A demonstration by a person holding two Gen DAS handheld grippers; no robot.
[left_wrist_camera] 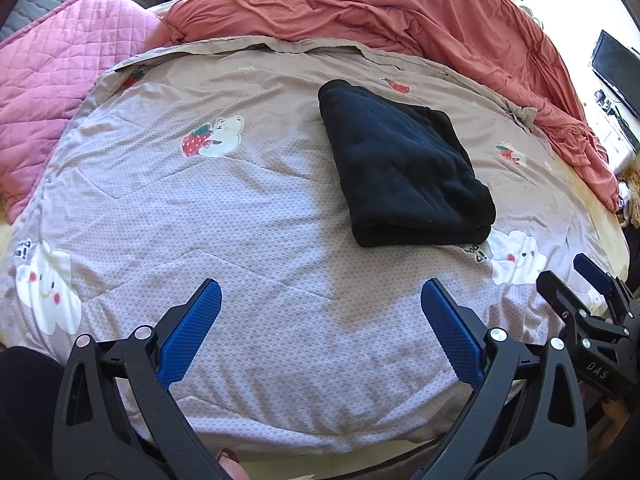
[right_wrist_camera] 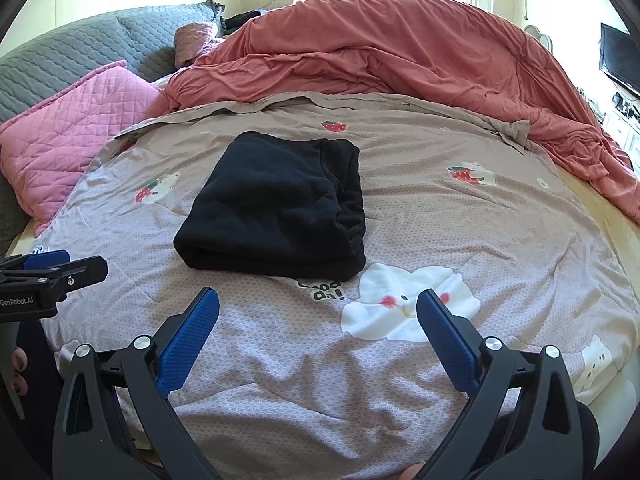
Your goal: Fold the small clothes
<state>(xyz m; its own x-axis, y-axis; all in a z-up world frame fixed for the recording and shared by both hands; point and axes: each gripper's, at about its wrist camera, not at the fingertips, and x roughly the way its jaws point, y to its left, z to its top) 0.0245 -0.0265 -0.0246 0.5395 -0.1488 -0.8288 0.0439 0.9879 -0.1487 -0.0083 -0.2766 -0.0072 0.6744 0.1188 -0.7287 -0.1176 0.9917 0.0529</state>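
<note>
A black garment (left_wrist_camera: 404,164) lies folded into a thick rectangle on the patterned bed sheet (left_wrist_camera: 248,220); it also shows in the right wrist view (right_wrist_camera: 276,204). My left gripper (left_wrist_camera: 320,292) is open and empty, held above the sheet, short of the garment and a little to its left. My right gripper (right_wrist_camera: 318,300) is open and empty, held short of the garment's near edge. The right gripper shows at the right edge of the left wrist view (left_wrist_camera: 572,280), and the left gripper at the left edge of the right wrist view (right_wrist_camera: 60,266).
A salmon duvet (right_wrist_camera: 400,60) is bunched along the far and right side of the bed. A pink quilted pillow (right_wrist_camera: 76,120) lies at the left, with grey pillows (right_wrist_camera: 80,44) behind it. A dark screen (right_wrist_camera: 620,60) stands at the far right.
</note>
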